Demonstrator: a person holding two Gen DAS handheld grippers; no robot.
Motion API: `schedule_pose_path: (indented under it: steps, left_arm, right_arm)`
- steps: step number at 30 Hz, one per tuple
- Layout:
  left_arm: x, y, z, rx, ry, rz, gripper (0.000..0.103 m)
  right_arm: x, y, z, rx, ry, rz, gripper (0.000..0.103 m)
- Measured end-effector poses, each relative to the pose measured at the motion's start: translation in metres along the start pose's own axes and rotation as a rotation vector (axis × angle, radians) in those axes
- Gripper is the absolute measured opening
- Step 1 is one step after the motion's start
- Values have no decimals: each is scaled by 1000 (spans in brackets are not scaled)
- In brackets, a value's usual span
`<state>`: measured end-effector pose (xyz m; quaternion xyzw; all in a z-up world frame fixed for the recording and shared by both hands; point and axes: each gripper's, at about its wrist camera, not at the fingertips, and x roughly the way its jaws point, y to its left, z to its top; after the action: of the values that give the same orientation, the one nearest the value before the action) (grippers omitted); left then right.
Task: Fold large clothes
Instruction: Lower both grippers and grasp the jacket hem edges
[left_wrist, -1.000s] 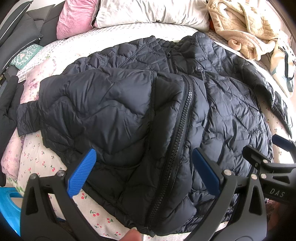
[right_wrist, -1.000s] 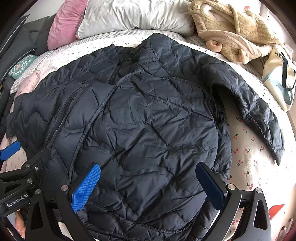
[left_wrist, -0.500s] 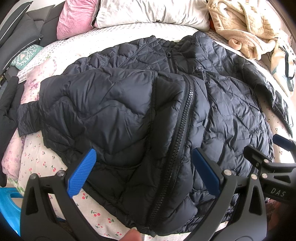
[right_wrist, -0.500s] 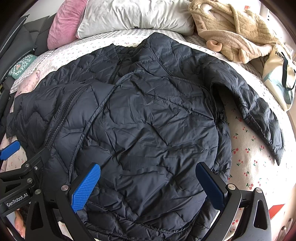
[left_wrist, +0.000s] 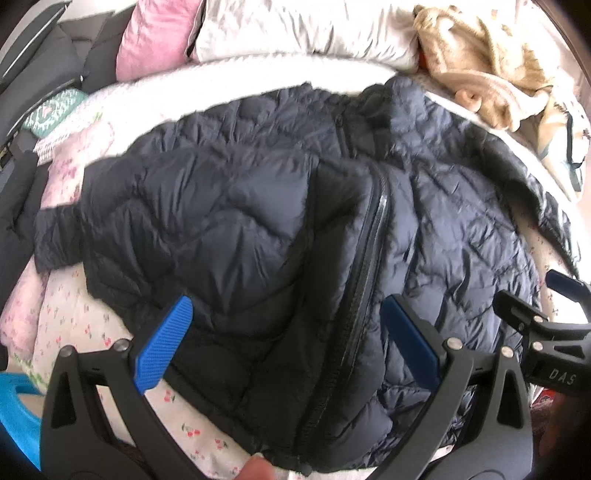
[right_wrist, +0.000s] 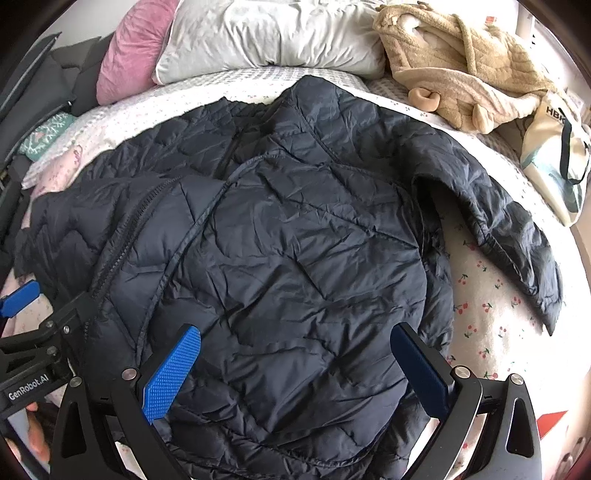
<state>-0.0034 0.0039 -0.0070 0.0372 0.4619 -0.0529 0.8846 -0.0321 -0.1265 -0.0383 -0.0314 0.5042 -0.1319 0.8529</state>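
A dark navy quilted puffer jacket (left_wrist: 280, 229) lies spread on the bed, front up, its zipper (left_wrist: 365, 280) running down the middle. It also fills the right wrist view (right_wrist: 295, 258), with one sleeve (right_wrist: 498, 206) lying out to the right. My left gripper (left_wrist: 288, 343) is open and empty, hovering over the jacket's lower left front by the zipper. My right gripper (right_wrist: 295, 369) is open and empty over the jacket's lower right front. Each gripper shows at the edge of the other's view.
The bed sheet (right_wrist: 491, 306) has a cherry print. A pink pillow (right_wrist: 129, 59) and a white pillow (right_wrist: 266, 37) lie at the head. A beige fleece garment (right_wrist: 461, 62) and a tote bag (right_wrist: 554, 155) sit at the far right. Dark items (left_wrist: 22, 206) lie at the left.
The left wrist view is now blurred and the jacket sits slightly lower in it, so the left gripper is moving. The right gripper has barely moved. Both stay open.
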Motion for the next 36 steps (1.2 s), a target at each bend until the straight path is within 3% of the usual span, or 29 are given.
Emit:
schedule_pose_path:
  steps: [4,8,13,19,23,29,34,36]
  left_arm:
    - [-12,3,9,65,-59,-74,103]
    - [-18,16,33,72,-60,-174,103]
    - [-10,29,82,161,-22,-169,103]
    - [18,73,157,120,38,-162,103]
    - [60,93,202,184,71,-59,103]
    - [135,119,247,320,45,-4,102]
    - [201,145,266,261,115,-40,97]
    - [226,153,267,238,141,-50,96]
  right_arm:
    - [-9,-6,7,-7,-57,70,103]
    - [-18,-9,18,-99,-61,47,103]
    - [1,-36,54,-160,31,81,103]
    - [32,-81,124,-144,21,101,103]
    - [64,-115,180,-108,22,84,103]
    - [110,-154,239,-84,-26,28,102]
    - [154,-178,276,-65,-32,-32,101]
    - [169,-183,281,-50,-19,-43,92]
